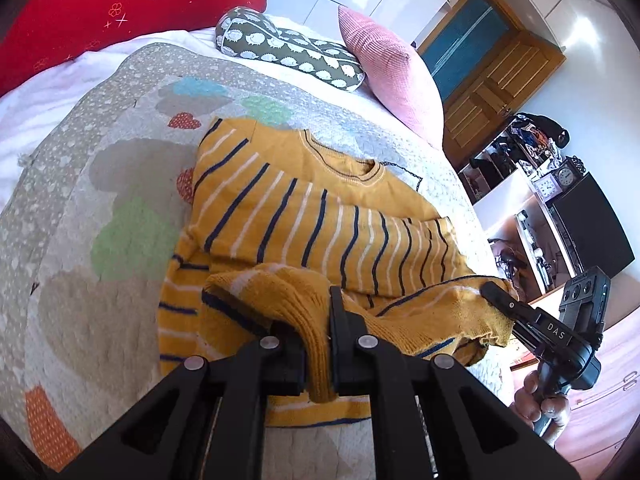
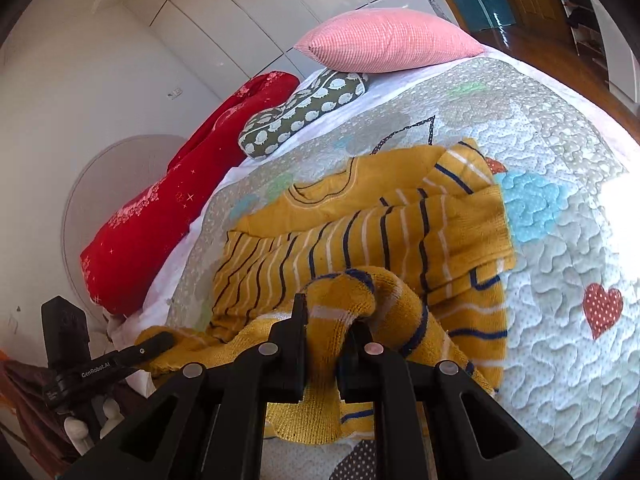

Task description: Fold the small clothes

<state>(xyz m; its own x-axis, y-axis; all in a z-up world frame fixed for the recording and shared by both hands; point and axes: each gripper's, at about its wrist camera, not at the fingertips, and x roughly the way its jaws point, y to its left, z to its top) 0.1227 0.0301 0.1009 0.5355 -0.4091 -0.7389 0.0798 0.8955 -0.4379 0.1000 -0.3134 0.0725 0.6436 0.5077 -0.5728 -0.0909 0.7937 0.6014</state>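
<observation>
Both claws, left claw [image 1: 316, 344] and right claw [image 2: 324, 344], pinch the sweater's [image 1: 320, 216] hem, collar pointing toward the pillows.

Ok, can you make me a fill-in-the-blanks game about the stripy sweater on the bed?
1. The sweater is mostly ____ with dark blue and white stripes.
2. Both the left gripper and the right gripper are ____ on the sweater's lower edge.
3. The square pillow at the head of the bed is ____.
4. The quilt under the sweater has a red ____ with white dots.

Missing words: yellow; shut; pink; heart
</observation>
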